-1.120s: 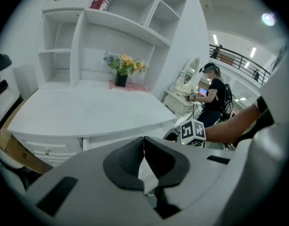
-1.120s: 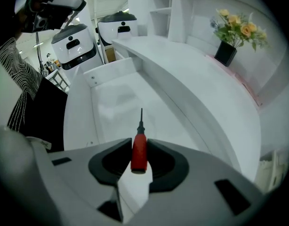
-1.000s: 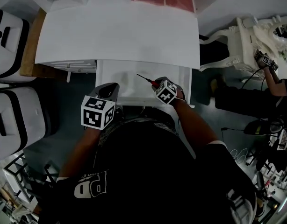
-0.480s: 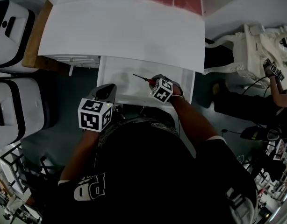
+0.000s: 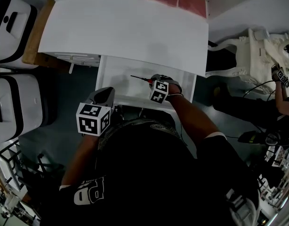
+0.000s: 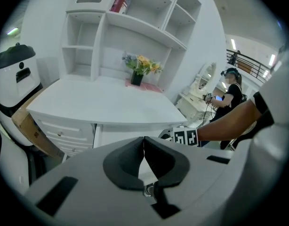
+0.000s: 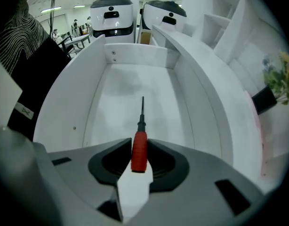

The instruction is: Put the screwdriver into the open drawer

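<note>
**Screwdriver over the open drawer**
Your right hand-held gripper [image 5: 154, 82] pinches the screwdriver [image 7: 140, 145] by its round red handle, jaws just easing apart, its thin dark shaft over the smooth white drawer [image 7: 111, 55]. Your left hand-held gripper [image 6: 144, 145] is closed and empty.

A white surface [image 5: 125, 32] stands below open white shelving [image 6: 130, 36], with a pot of flowers [image 6: 140, 68] on a pink mat [image 6: 147, 86] at its back. The floor [image 5: 69, 102] around it is dark, with rounded white machines [image 5: 17, 107] on the head view's left and an ornate white dressing table [image 5: 260, 55] on its right.
</note>
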Tool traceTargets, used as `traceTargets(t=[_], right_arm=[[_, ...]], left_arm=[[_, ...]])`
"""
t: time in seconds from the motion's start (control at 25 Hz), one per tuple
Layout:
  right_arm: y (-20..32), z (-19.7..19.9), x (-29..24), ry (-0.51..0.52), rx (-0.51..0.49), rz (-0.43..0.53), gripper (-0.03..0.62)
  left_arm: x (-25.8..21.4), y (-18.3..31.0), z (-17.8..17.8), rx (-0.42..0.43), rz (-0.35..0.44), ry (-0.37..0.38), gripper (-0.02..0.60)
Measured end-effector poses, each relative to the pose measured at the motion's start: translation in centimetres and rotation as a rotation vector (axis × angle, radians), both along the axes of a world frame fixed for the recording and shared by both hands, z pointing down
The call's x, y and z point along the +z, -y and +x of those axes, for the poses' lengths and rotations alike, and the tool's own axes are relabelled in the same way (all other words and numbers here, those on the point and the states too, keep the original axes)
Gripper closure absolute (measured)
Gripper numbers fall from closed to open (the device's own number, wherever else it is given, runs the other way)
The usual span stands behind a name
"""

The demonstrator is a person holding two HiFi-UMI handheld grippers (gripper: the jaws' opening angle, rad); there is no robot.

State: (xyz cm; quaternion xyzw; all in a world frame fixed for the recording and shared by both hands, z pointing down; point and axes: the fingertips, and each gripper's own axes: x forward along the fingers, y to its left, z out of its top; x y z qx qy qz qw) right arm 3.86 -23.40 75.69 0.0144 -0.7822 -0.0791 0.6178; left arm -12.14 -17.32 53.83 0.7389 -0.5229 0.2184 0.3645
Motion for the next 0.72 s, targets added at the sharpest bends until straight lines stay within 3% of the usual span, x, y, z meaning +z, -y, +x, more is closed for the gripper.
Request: traceTargets(t=[0.72], right_arm=[[1.6, 0.9, 3.6, -0.063, -0.014, -0.019, 0.488]], left_arm=[[0.4, 0.3, -0.7, -0.030, -0.040, 0.019, 0.566]])
